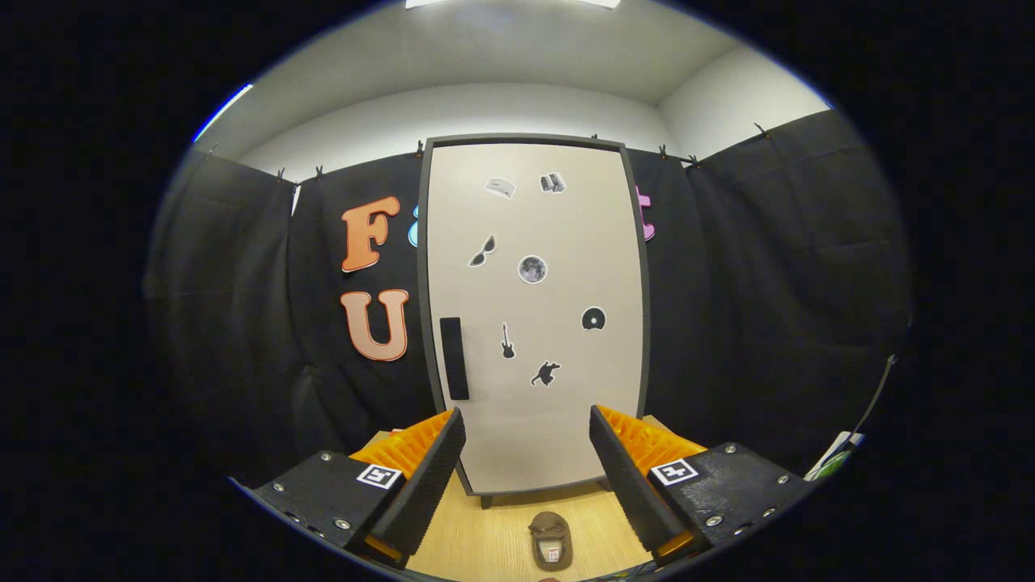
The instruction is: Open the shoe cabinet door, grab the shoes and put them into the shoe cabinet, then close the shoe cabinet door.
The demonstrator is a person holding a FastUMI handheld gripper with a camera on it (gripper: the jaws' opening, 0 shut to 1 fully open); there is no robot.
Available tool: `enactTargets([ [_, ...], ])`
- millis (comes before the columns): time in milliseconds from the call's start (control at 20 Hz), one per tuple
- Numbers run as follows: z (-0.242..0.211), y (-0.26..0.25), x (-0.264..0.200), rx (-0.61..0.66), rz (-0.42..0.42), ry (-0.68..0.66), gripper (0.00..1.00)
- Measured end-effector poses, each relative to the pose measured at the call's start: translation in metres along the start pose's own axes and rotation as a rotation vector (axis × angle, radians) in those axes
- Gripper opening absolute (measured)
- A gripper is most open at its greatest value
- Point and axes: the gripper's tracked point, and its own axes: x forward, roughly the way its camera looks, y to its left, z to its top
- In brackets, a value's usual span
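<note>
Gripper (527, 477) spread wide, nothing between the fingers, held level and facing the cabinet front. Between the fingers and low on the wooden tabletop (485, 533) lies one small brown shoe (551, 540), toe pointing my way as best I can judge; the fisheye squashes it.

Beyond the fingers stands the shoe cabinet (534, 315), upright, its door (558, 404) fully closed. A dark vertical handle (454, 358) sits near the door's left edge, about mid-height; small stickers dot the panel.

Step in hand, I judge: open the door, not yet begun. I would swing left, narrow the fingers around the handle, and pull in an arc, assuming hinges on the right. Keep clear of the shoe below.

Cabinet contents hidden behind the shut door.
</note>
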Motion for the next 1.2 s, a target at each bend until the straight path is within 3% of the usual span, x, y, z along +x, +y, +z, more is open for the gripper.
enactTargets([
  [450, -0.008, 0.071, 0.084, -0.037, 0.113, 0.012, 0.96],
  [1200, -0.016, 0.107, 0.194, -0.073, 0.094, 0.006, 0.96],
])
